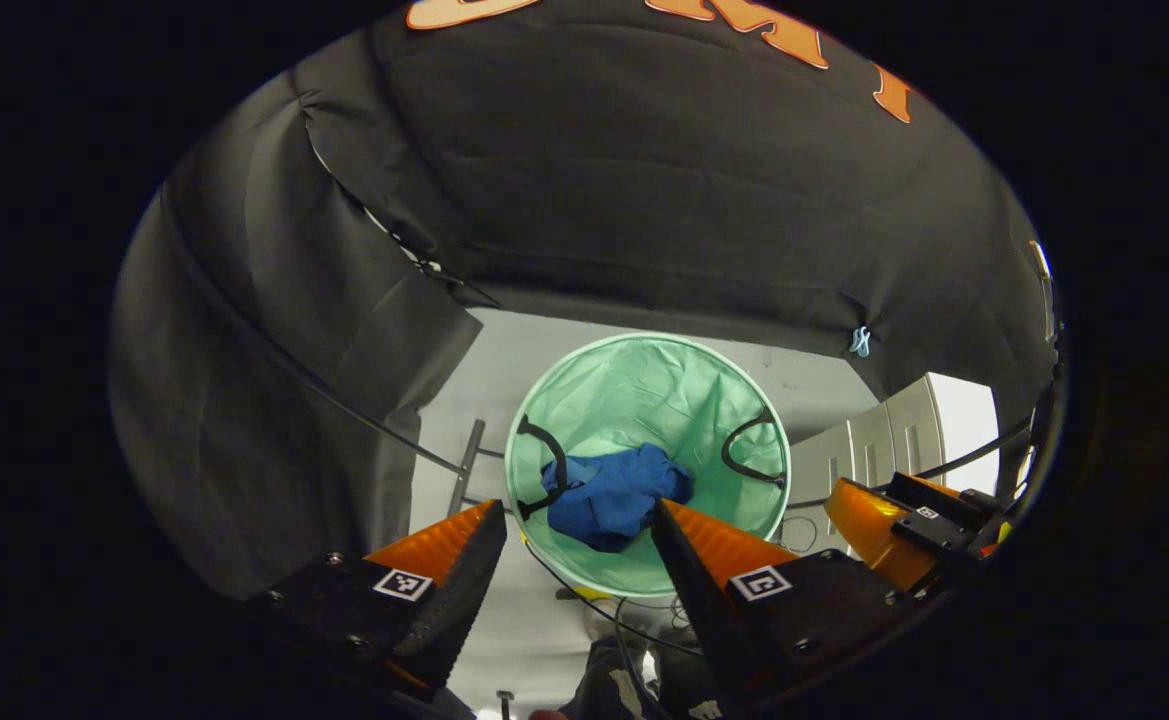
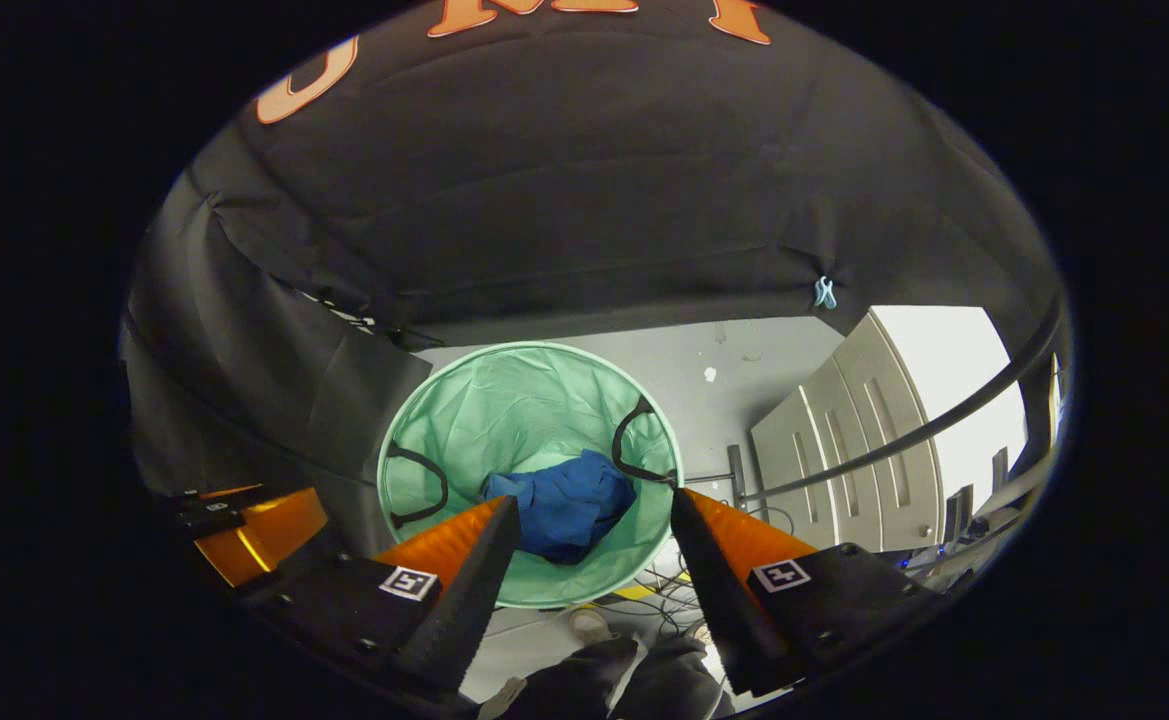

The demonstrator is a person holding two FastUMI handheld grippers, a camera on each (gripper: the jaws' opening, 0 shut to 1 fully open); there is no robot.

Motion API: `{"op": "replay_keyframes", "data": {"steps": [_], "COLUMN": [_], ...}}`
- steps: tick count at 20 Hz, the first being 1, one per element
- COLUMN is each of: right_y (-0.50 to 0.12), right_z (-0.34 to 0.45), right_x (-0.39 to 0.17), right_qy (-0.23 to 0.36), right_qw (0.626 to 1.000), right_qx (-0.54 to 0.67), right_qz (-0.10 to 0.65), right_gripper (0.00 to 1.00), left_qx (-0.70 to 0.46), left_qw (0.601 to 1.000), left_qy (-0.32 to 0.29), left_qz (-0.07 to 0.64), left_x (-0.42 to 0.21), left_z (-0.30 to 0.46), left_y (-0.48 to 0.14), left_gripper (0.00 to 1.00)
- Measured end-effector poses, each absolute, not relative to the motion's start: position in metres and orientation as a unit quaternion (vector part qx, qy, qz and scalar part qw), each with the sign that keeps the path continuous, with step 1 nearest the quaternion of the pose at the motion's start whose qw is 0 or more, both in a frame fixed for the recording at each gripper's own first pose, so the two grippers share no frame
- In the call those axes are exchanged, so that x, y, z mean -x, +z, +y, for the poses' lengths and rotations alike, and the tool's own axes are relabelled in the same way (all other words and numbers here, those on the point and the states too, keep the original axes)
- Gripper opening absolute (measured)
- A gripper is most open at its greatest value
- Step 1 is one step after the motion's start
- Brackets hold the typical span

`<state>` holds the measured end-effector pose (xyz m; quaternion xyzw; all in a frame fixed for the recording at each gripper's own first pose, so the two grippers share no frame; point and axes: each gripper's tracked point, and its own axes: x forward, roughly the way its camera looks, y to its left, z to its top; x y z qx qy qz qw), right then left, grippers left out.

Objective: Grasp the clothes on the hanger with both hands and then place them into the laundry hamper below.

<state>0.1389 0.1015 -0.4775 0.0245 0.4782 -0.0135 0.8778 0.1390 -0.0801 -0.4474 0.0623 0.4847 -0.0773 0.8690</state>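
**Now both grippers hang open above the hamper, with the blue garment inside it**

Seen from the left gripper view, the left gripper [image 1: 579,525] has its two fingers spread wide apart with nothing between them. Directly beyond the gap, and well below, stands a round mint-green fabric laundry hamper [image 1: 644,380] with its mouth open toward the camera. A crumpled blue cloth garment [image 1: 612,495] lies at the bottom of the hamper, apart from the fingers. Two black loop handles [image 1: 549,465] sit on the hamper's rim, one at each side. At the lower right edge of this view the right gripper [image 1: 904,525] appears, just beside the left one.

From the right gripper view, the right gripper [image 2: 594,515] is likewise spread wide and grips nothing. The same hamper [image 2: 514,400] lies beyond its fingers, with the blue garment [image 2: 564,510] bunched against the near side of the hamper's floor. The left gripper [image 2: 249,525] shows at the lower left edge.

This right view also takes in pale grey cabinet doors [image 2: 844,440] at the right, a dark metal rail [image 2: 934,420] crossing in front of them, and cables [image 2: 659,580] on the light grey floor [image 2: 734,365] near the hamper. The left view instead shows a thin metal bar [image 1: 466,465] lying on the floor left of the hamper. Black cloth [image 1: 644,180] walls the booth behind everything.
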Motion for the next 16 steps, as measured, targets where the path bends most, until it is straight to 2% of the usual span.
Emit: {"op": "replay_keyframes", "data": {"steps": [2,9,16], "right_y": [-0.471,-0.427,-0.35], "right_z": [0.091,0.069,0.018], "right_x": [-0.135,-0.122,-0.116], "right_qy": [-0.021,-0.026,-0.034], "right_qw": [0.882,0.904,0.936], "right_qx": [-0.016,-0.038,-0.029], "right_qz": [0.471,0.425,0.35], "right_gripper": [0.99,0.99,0.99], "left_qx": [-0.072,-0.084,-0.09], "left_qw": [0.873,0.89,0.916], "left_qy": [-0.083,-0.106,-0.103], "left_qz": [0.475,0.436,0.378], "left_x": [-0.135,-0.111,-0.104], "left_z": [-0.083,-0.098,-0.114], "left_y": [-0.438,-0.401,-0.342], "left_gripper": [0.98,0.97,0.97]}}
